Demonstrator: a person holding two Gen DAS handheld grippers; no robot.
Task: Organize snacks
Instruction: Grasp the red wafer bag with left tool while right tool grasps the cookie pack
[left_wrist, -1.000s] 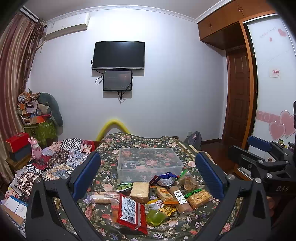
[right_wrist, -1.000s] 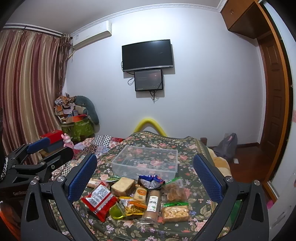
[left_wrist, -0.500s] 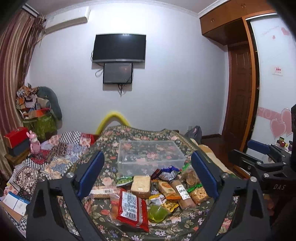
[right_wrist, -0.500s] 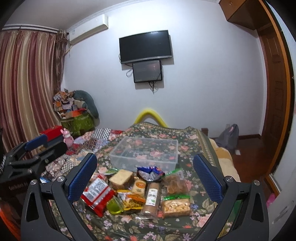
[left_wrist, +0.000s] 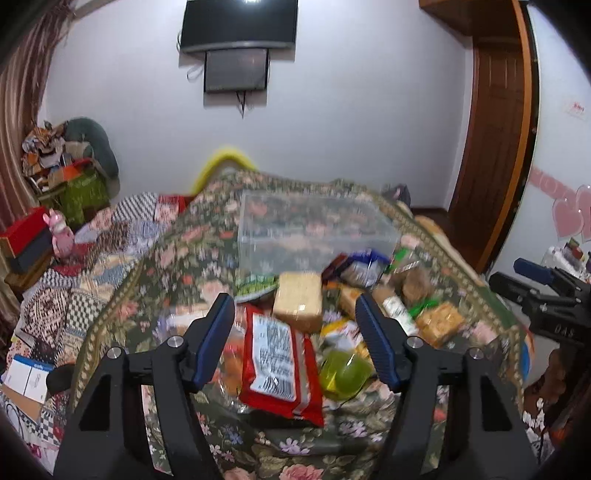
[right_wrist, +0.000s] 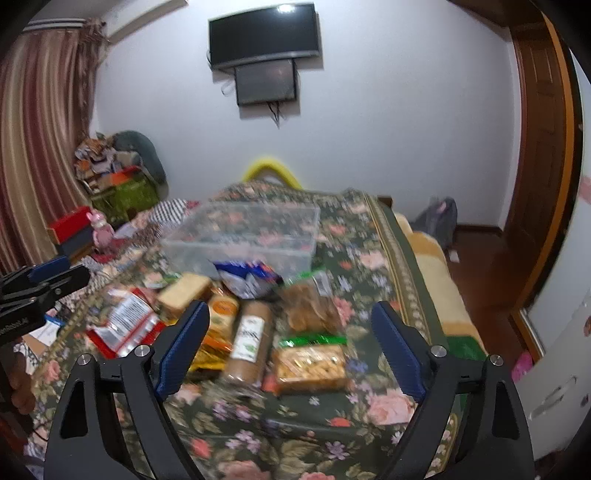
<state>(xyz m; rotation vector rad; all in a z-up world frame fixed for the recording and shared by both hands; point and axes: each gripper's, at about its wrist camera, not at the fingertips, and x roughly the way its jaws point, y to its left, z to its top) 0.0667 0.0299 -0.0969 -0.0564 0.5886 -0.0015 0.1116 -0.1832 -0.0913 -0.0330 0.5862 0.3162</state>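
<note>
A pile of snacks lies on a flowered bedspread in front of an empty clear plastic bin. My left gripper is open and empty, above a red snack packet, a tan cracker block and a green jelly cup. My right gripper is open and empty, above a brown tube pack and a clear bag of biscuits. The bin also shows in the right wrist view, behind a blue packet.
A patchwork blanket, a pink toy and red boxes lie left of the bedspread. The bed edge and wooden floor are to the right, with a door beyond. Screens hang on the far wall.
Both grippers have moved forward and down toward the snack pile, which now looks larger and sits between the fingers. Both stay open and empty.
</note>
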